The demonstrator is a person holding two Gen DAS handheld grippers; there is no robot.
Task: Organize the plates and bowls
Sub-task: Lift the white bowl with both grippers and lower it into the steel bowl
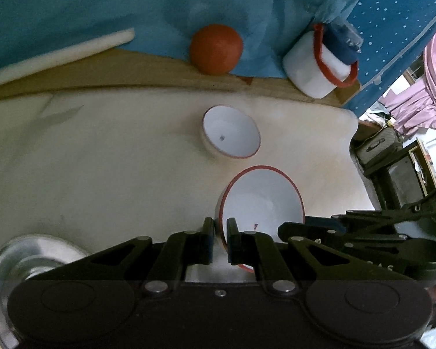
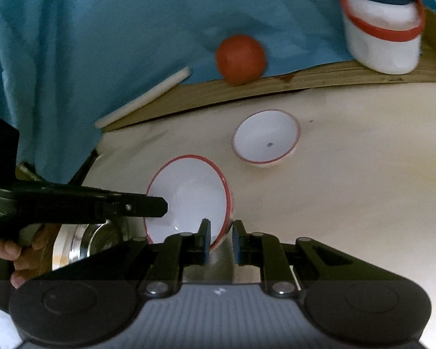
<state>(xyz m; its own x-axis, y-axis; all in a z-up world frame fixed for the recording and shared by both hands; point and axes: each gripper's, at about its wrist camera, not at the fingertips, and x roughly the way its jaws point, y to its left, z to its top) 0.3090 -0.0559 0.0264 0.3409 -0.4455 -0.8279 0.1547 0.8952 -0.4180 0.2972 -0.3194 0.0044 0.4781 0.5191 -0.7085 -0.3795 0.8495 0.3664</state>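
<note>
Both the left gripper (image 1: 220,242) and the right gripper (image 2: 221,242) have their fingers closed on the rim of the larger bowl (image 2: 189,197), holding it above the counter (image 2: 348,189), and the next move is probably to nest it with the smaller bowl (image 2: 266,136).

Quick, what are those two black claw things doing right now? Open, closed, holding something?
Left gripper: shut on the rim of the large red-rimmed bowl.
Right gripper: shut on the same bowl's rim, opposite side.

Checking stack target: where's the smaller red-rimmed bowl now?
The smaller bowl sits free on the cream cloth, mid-frame in both wrist views, beyond the held larger bowl and below the orange ball.
</note>
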